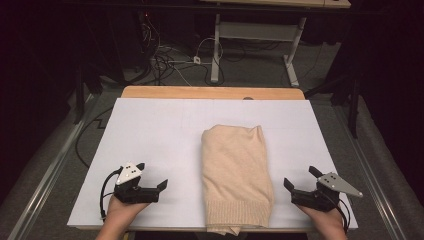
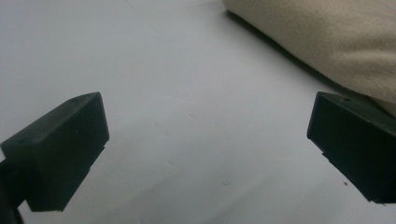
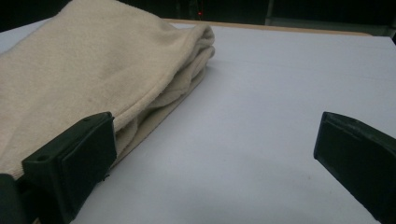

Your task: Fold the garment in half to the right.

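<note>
White desk (image 1: pixel 150 135) carries my folded sweater (image 1: pixel 235 175); left tool (image 1: pixel 150 181) at nine o'clock, right tool (image 1: pixel 299 181) at three, both gaping empty; folding looks finished.

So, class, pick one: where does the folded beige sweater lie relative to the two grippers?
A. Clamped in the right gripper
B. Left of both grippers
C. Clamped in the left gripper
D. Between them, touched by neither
D: the sweater lies between the left gripper and right gripper, both open with nothing between their jaws.
</note>
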{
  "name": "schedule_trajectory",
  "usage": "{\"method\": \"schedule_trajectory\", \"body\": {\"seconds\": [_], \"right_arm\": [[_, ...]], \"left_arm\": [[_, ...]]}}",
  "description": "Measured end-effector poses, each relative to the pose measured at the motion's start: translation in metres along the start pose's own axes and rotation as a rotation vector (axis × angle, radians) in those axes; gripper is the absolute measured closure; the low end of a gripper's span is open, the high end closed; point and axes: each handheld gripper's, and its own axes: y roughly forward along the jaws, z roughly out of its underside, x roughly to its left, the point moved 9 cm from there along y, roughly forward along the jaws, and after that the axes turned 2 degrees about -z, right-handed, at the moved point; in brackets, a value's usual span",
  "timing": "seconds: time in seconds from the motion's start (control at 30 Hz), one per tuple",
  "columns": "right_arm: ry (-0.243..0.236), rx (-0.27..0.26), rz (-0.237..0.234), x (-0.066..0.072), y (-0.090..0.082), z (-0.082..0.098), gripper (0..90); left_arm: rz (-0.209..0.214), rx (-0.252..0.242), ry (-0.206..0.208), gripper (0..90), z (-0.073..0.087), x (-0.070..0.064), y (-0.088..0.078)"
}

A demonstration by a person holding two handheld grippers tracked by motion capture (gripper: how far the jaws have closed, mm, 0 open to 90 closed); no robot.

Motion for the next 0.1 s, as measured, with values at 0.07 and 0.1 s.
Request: {"method": "schedule_trajectory", "body": {"seconds": [0.07, 0.1], "right_arm": [[-0.006, -0.011, -0.004, 0.0005, -0.0022, -0.0014, 0.4], [-0.009, -0.014, -0.002, 0.0004, -0.0032, -0.0019, 0.4]], "left_arm": [[-0.001, 0.000, 0.001, 0.0, -0.0003, 0.0003, -0.0005], [-0.001, -0.002, 0.001, 0.0, -0.0006, 0.0003, -0.0009]]}}
